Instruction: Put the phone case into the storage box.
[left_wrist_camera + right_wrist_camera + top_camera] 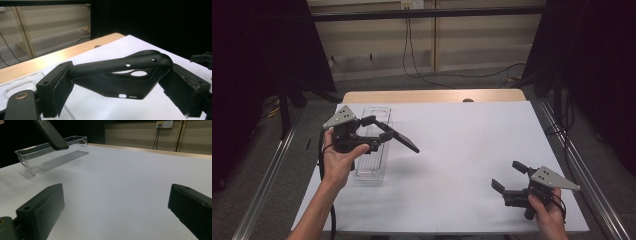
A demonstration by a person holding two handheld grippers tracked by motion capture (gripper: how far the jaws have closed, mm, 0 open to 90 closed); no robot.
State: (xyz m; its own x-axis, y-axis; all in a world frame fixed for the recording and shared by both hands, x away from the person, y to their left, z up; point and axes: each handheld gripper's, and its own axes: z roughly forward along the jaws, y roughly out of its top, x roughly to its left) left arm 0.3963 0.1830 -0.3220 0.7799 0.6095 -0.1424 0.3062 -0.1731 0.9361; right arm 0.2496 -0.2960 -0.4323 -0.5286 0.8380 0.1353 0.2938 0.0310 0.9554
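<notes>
Black phone case, bent and matte, was clamped in left gripper; clear plastic bin sat just below. Right gripper was open, well apart.

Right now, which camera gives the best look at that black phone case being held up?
The left gripper view: the black phone case sits close up between the jaws, cutouts visible. The high view shows it small, jutting from the left gripper. The right gripper view catches just one end, top left.

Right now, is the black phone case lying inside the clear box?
No, the left claw holds the black phone case up in the air beside the clear box.
</notes>
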